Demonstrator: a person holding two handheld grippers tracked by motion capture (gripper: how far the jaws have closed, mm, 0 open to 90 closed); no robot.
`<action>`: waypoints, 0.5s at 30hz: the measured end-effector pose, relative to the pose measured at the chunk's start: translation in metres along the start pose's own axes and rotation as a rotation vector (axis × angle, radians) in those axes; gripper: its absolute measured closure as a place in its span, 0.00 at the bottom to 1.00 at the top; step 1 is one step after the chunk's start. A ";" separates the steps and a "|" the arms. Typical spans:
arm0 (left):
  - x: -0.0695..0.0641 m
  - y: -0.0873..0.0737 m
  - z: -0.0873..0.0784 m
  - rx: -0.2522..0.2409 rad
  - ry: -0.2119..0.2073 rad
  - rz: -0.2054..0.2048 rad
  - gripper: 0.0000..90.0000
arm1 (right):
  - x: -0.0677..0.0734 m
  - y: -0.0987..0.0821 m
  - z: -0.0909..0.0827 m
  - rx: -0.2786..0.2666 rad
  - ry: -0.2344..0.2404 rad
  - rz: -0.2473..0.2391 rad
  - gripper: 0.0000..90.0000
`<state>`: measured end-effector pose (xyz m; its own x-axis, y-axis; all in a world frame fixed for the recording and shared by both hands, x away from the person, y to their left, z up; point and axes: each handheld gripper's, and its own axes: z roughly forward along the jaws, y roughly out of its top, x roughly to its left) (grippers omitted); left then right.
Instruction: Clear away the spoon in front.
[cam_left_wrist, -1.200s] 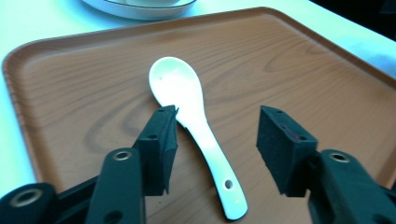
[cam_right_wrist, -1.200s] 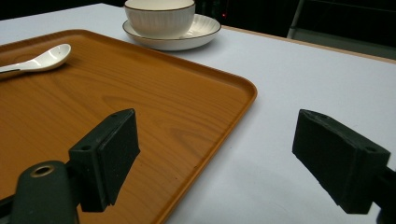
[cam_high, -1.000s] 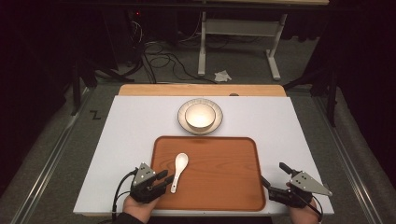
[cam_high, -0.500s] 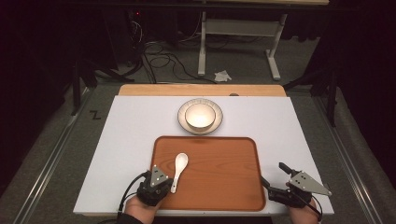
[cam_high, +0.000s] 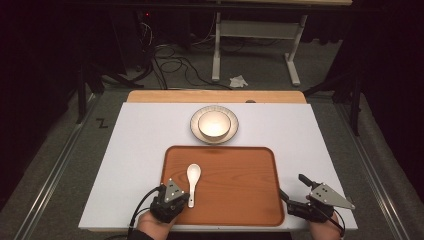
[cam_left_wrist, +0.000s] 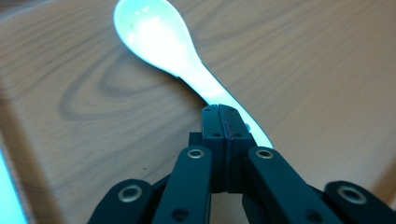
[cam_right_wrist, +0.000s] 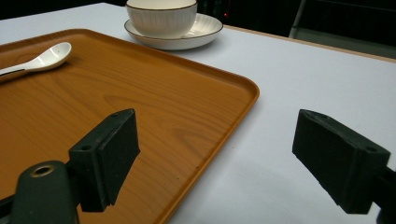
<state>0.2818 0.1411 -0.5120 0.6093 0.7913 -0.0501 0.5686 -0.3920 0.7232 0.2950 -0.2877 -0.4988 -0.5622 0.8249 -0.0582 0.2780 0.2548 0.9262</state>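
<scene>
Dark room behind, cables and a crumpled paper on the grey floor, legs of another bench farther back. White counter up front with a wooden strip along its far edge.

Change since a second ago: left hand-held gripper shifted right from the tray's left rim, now over the tail of the spoon's handle. Jaws pressed together in the left gripper view, tips right over the handle; can't tell whether any of the handle is caught between them, looks more like lying on top. Spoon itself not moved: flat on the left part of the brown tray, scoop end pointing away from the person, handle toward the near edge.

Meaning: approach to the spoon looks done, but the pickup is probably not yet secured; likely needs reopening and a proper pinch on the handle.

Right hand-held gripper same place as before, just off the tray's near right corner, jaws spread wide, nothing between them.

White bowl on a plate beyond the tray's far edge, untouched.
</scene>
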 end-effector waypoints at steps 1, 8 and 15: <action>0.002 0.000 -0.001 -0.009 -0.003 -0.011 0.98 | 0.000 0.000 0.000 0.001 0.001 0.001 0.17; 0.015 0.001 -0.013 -0.118 0.011 -0.067 0.71 | -0.002 -0.001 -0.001 -0.002 -0.007 0.004 0.17; 0.030 0.001 -0.038 -0.245 0.066 -0.097 0.43 | -0.002 -0.001 -0.002 -0.001 -0.011 0.006 0.17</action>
<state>0.2794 0.1821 -0.4873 0.5163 0.8518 -0.0884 0.4672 -0.1936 0.8627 0.2942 -0.2907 -0.4985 -0.5518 0.8320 -0.0571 0.2805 0.2496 0.9268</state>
